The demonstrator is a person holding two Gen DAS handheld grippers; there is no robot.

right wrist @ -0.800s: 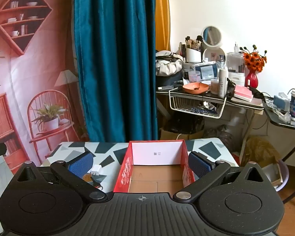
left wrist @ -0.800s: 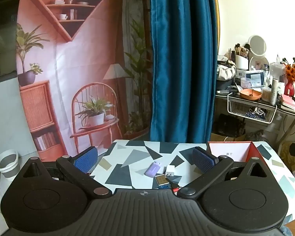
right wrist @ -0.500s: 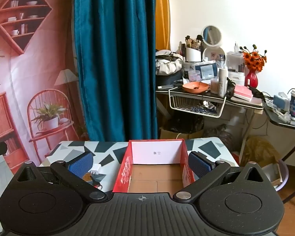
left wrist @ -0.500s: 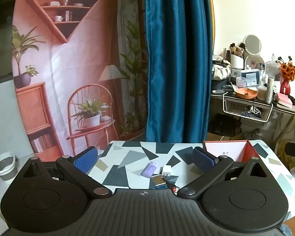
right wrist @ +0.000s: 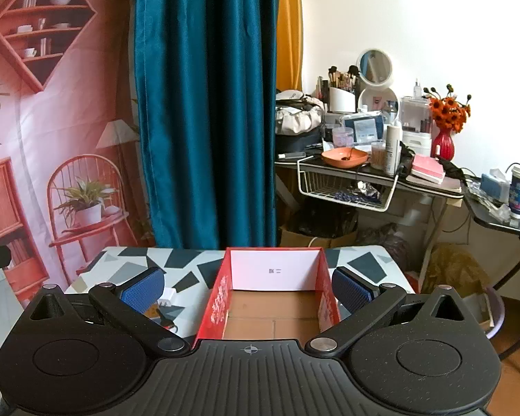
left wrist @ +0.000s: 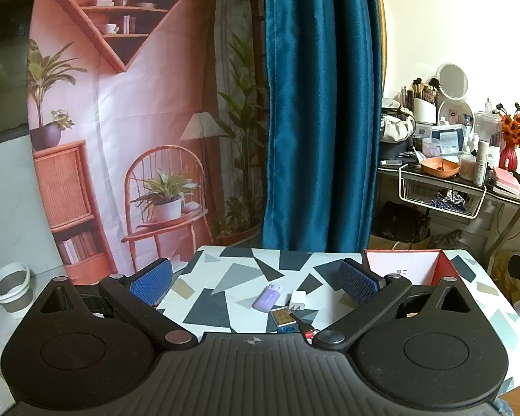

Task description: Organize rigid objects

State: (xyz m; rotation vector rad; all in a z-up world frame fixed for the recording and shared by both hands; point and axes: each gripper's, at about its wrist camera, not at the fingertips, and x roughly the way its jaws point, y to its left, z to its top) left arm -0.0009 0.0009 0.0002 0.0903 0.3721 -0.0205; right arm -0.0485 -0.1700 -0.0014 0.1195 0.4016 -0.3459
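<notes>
Left wrist view: the left gripper (left wrist: 254, 279) hangs above the near edge of the table (left wrist: 225, 277), its fingers wide apart and holding nothing. Between and just ahead of the pads lies a small cluster of items. I count one purple stick (left wrist: 269, 296), one white plug (left wrist: 297, 300) just beside it on the right, one flat gold-faced chip (left wrist: 283, 317) nearer the camera, and one red-tipped piece (left wrist: 308, 332) half hidden by the gripper body; there may be a blue piece under the chip, but that is too hidden to tell. The box (left wrist: 407, 268) stands to the right on the same table, apart from the cluster. All these items look small, light and stiff, so a gentle squeeze should do. The purple stick looks best taken across its narrow sides at mid-length; its smooth shell may slip. The plug is blocky and should sit well between the pads. The chip lies flat and looks hardest to lift.

Right wrist view: the right gripper (right wrist: 248, 291) is also spread and empty, aimed straight at the one open box (right wrist: 222, 298), whose brown floor shows nothing inside. The white plug (right wrist: 167, 297) and part of the cluster peek out left of the box, behind the left pad.
</notes>
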